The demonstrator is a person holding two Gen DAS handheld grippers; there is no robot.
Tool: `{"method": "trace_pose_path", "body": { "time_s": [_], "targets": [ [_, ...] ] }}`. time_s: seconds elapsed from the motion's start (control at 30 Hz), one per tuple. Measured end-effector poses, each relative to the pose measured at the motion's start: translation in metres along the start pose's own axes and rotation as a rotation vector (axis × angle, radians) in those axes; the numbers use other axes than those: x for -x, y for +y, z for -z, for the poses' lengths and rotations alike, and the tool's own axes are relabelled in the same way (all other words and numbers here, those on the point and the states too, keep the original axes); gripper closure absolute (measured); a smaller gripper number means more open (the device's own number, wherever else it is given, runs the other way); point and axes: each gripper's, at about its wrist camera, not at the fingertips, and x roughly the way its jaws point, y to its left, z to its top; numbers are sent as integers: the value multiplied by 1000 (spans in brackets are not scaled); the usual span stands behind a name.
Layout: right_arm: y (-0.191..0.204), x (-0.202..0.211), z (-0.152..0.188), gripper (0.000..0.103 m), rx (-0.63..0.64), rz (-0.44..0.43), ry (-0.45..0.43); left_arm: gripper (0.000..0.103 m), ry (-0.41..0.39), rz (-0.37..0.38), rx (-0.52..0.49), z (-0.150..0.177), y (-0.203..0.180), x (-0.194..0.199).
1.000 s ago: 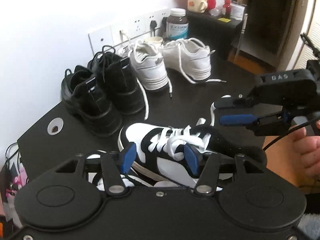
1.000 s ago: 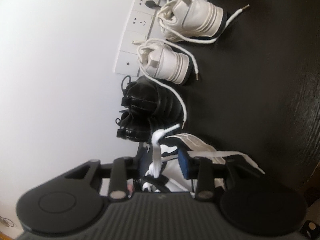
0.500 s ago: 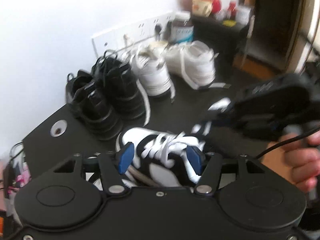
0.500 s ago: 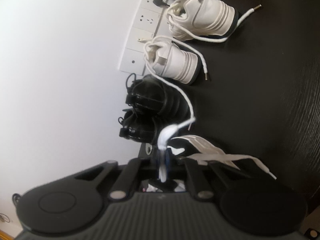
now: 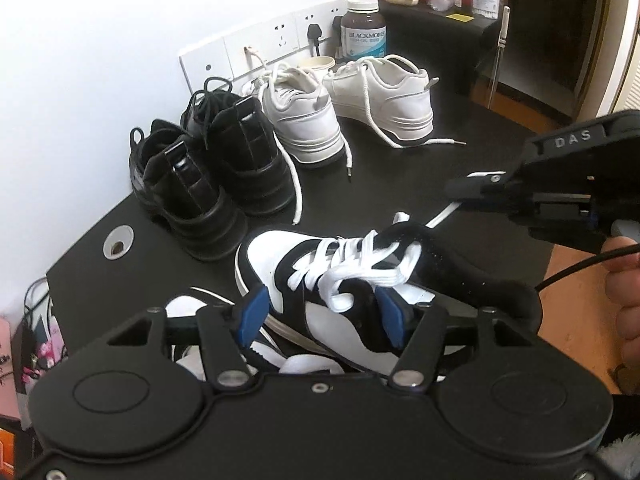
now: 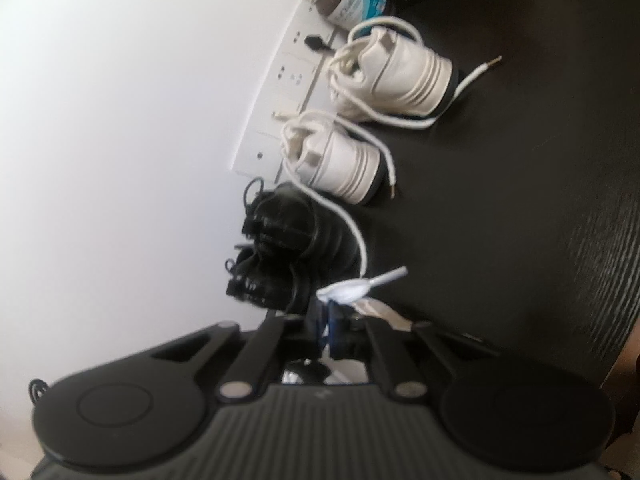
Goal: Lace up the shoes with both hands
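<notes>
Right claw (image 6: 340, 320) clamped on white lace (image 6: 360, 286); left claw (image 5: 320, 312) apart, straddling black-white sneaker (image 5: 340, 280). Pull lace taut, steady shoe, avoid slipping.

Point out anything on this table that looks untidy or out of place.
The white sneakers by the wall are untied: their laces trail loose across the dark table, one running past the black shoes. A supplement bottle stands among the footwear, which is odd. Nothing looks spilled or damaged.
</notes>
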Motion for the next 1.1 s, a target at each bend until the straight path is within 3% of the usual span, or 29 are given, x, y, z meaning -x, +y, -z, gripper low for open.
{"method": "trace_pose_path", "body": {
  "time_s": [0.4, 0.5, 0.57, 0.7, 0.77, 0.87, 1.0, 1.1],
  "targets": [
    [-28, 51, -25, 100, -76, 70, -183, 41, 10, 12, 26, 0, 2, -1],
    [-32, 59, -29, 100, -50, 43, -119, 41, 10, 18, 49, 0, 4, -2],
    [-34, 57, -30, 100, -6, 50, -4, 40, 10, 20, 63, 1, 4, -2],
    [-47, 46, -25, 95, 11, 185, 217, 39, 10, 21, 85, 1, 6, -2],
    [-56, 48, -23, 93, -1, 227, 218, 39, 10, 19, 100, 1, 6, -2],
    [-57, 54, -27, 74, 27, 324, 186, 41, 7, 20, 119, 2, 5, 0],
    [-41, 57, -35, 73, 174, 427, 133, 41, 2, 26, 163, 4, 7, 2],
    [-25, 50, -41, 73, 247, 415, 123, 41, -7, 39, 206, 6, 8, 5]
  ]
}}
